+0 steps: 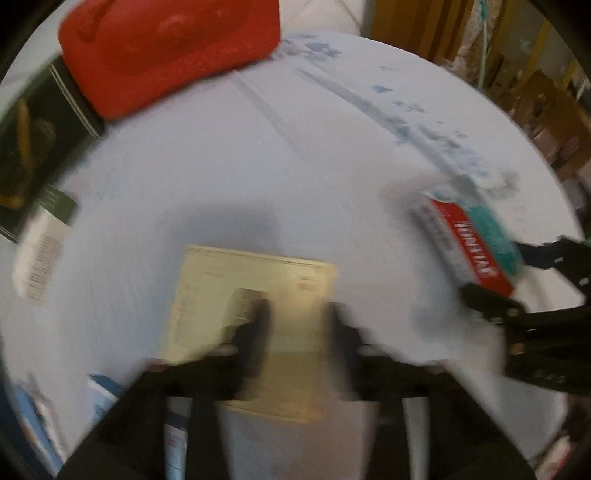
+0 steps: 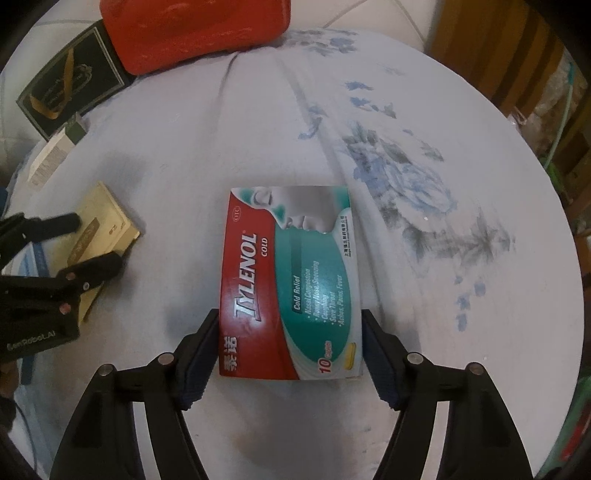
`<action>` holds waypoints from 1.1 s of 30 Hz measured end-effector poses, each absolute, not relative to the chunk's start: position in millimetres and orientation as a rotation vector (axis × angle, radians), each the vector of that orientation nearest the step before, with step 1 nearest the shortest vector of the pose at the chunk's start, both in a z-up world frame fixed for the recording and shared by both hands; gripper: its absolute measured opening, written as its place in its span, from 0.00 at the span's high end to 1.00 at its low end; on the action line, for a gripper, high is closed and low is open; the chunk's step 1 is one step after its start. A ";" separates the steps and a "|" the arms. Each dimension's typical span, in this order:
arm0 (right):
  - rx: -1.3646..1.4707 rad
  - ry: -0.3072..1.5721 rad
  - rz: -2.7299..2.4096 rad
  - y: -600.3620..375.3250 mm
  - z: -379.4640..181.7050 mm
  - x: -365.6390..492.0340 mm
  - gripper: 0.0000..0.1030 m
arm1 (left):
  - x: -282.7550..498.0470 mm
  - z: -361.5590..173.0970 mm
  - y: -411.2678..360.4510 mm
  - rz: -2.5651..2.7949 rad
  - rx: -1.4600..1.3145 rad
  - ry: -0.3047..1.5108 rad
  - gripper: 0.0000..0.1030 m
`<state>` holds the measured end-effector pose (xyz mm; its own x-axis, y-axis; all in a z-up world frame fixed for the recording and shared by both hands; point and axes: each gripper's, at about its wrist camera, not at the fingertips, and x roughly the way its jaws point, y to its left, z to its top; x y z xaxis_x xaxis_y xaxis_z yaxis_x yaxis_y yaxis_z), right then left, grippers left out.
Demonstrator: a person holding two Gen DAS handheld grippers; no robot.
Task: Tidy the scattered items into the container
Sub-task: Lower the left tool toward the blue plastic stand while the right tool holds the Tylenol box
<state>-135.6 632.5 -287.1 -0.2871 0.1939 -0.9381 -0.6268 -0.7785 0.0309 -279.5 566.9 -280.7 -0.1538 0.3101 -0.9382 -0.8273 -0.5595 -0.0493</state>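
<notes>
Tylenol box (image 2: 290,284) pinched between right gripper (image 2: 290,347) pads; left gripper (image 1: 295,328) agape astride beige box (image 1: 255,317).

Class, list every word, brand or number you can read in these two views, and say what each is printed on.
"TYLENOL COLD": Tylenol box, between the right gripper's fingers.
"Cold Relief", "Sore Throat", "Aches, Pains, Fever": same box.
"10": same box, lower edge.
"泰诺": same box, red corner.
"GenRobot.AI": left gripper body.
Beige box, black gold-trimmed box, white carton: print too blurred or small.

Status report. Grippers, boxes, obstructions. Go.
Right gripper clamped on Tylenol box. Left gripper over beige box, grip unclear. Red container far side, path open.
</notes>
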 end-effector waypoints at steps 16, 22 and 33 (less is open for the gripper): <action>-1.431 0.579 2.125 622.9 -272.0 -131.8 0.31 | -304.0 -254.8 523.7 2.046 -1.348 0.507 0.33; -1.454 0.554 2.173 606.1 -266.8 -140.1 0.31 | -290.9 -243.5 474.7 2.081 -1.355 0.540 0.27; -1.458 0.507 2.270 523.3 -254.5 -173.6 0.31 | -305.5 -231.2 333.5 2.309 -1.372 0.525 0.25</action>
<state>-173.6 523.3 -254.5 -0.3803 0.1307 -0.9156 -0.5079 -0.8568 0.0886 -305.5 333.5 -231.2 -0.4367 0.1477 -0.8874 -0.5166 -0.8487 0.1129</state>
